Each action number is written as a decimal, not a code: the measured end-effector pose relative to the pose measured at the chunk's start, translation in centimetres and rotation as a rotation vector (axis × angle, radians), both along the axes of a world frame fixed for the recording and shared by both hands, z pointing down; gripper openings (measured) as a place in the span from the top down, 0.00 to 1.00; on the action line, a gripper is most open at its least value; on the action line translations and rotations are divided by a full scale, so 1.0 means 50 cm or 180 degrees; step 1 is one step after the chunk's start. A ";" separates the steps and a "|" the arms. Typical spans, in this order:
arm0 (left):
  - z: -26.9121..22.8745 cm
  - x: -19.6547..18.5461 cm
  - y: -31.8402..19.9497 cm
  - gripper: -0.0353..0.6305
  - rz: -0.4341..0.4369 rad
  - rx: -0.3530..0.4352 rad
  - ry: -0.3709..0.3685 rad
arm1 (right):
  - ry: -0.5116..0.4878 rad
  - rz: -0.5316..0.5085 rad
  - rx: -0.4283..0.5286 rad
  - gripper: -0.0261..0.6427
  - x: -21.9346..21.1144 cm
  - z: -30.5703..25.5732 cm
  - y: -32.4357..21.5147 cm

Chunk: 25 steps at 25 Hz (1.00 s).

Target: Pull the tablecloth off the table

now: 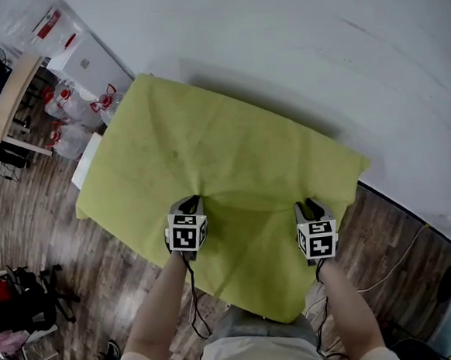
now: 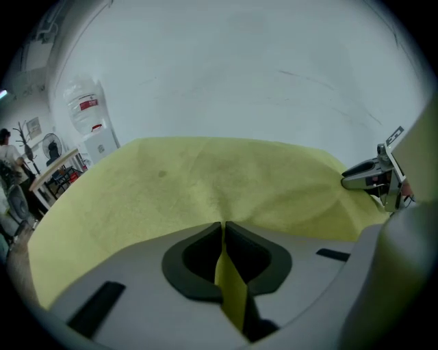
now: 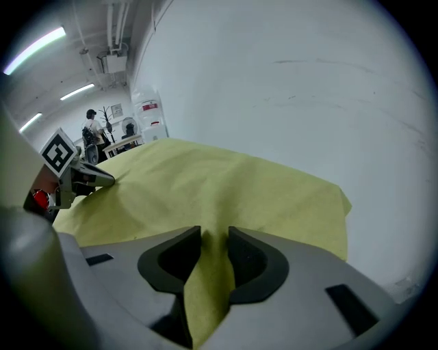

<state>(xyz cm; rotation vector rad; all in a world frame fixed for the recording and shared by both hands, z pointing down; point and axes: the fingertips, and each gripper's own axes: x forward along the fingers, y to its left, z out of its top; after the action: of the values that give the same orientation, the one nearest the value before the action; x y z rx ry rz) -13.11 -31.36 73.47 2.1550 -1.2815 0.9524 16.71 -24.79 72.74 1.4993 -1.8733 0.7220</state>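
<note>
Two pinches hold the cloth (image 1: 207, 146), which lies spread over the table (image 1: 84, 161), only a pale edge of that showing at the left; its near hem hangs down in front of the person. The left gripper (image 1: 190, 204) has its jaws closed tight on a thin fold (image 2: 230, 287) near the front edge, and the right gripper (image 1: 311, 206) has its jaws a little apart, pressed on a thicker bunch (image 3: 209, 273). The main risk, I judge, is an uneven pull: the thin left fold could slide out of the pads, or the looser right bunch could give, and then one side would come away while the other drags, skewing the cloth and catching it on a table corner. The far right corner (image 1: 356, 161) lies close to the wall (image 1: 293, 46) and may snag there. The slack hem could also wrap the gripper cables (image 1: 195, 302) if the pull is short.
</note>
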 end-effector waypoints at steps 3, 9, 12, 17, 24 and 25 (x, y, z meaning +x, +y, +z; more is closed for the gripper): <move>0.000 -0.001 0.002 0.90 -0.0020 -0.0013 -0.0018 | -0.0011 -0.0057 -0.0032 0.88 0.010 0.000 0.010; 0.000 -0.041 -0.018 0.61 -0.0331 0.0139 -0.0117 | 0.0132 -0.0124 0.0104 0.91 0.009 -0.004 0.013; 0.003 -0.055 -0.019 0.52 -0.0537 -0.0001 0.0109 | 0.0070 -0.0105 0.0127 0.79 0.002 -0.003 0.017; 0.001 -0.053 -0.018 0.52 -0.0583 0.0070 0.0114 | -0.0009 -0.0114 0.0138 0.62 -0.016 -0.002 0.018; 0.002 -0.014 -0.019 0.84 -0.0436 0.0003 -0.0012 | 0.0000 -0.0157 0.0095 0.67 -0.012 0.000 0.014; 0.001 -0.009 -0.021 0.88 -0.0422 -0.0018 -0.0025 | -0.0001 -0.0176 0.0082 0.70 -0.014 -0.001 0.015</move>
<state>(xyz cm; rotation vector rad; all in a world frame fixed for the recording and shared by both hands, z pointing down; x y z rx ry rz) -13.56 -32.40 73.54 2.0356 -1.4043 0.9098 16.02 -24.05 72.69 1.4573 -1.9233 0.6752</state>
